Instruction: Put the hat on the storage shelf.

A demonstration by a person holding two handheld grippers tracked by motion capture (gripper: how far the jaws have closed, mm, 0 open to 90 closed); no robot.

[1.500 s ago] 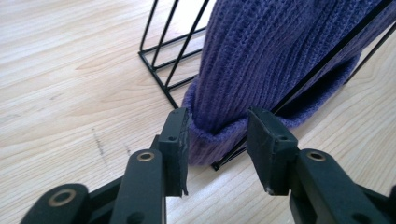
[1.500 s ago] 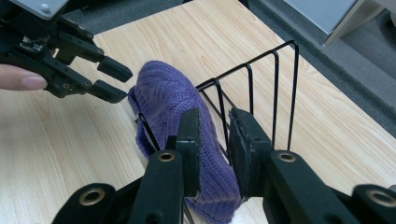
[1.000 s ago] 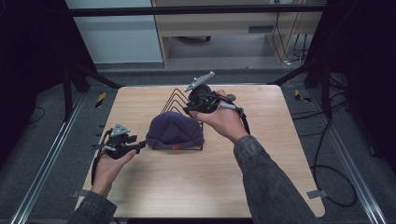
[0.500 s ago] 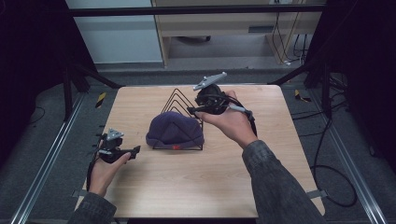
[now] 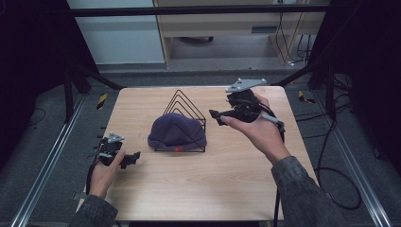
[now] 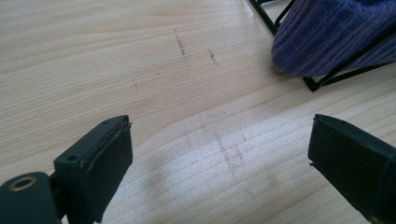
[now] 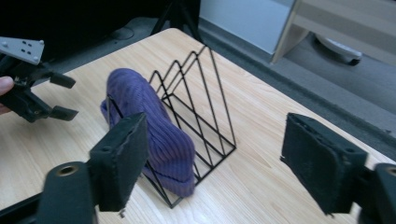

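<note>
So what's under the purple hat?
The purple hat is draped over the front wires of the black wire rack, which stands on the wooden table. The wires beneath the knit are covered, and so is anything tucked inside.

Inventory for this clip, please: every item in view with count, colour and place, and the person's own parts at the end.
Beanie: one, purple knit, draped over the front of the wire rack, mid-table.
Wire rack: one, black, triangular dividers, table centre, behind and under the beanie.
Table: one, light wood, bearing everything.
Cabinet: one, pale wood, on the floor beyond the table.
Left tongs: one, black, jaws apart with nothing between them after just opening, low over the table left of the beanie.
Right tongs: one, black with a grey plate, jaws apart and empty after just opening, raised right of the rack.
Sleeve: grey, on the right forearm.
</note>
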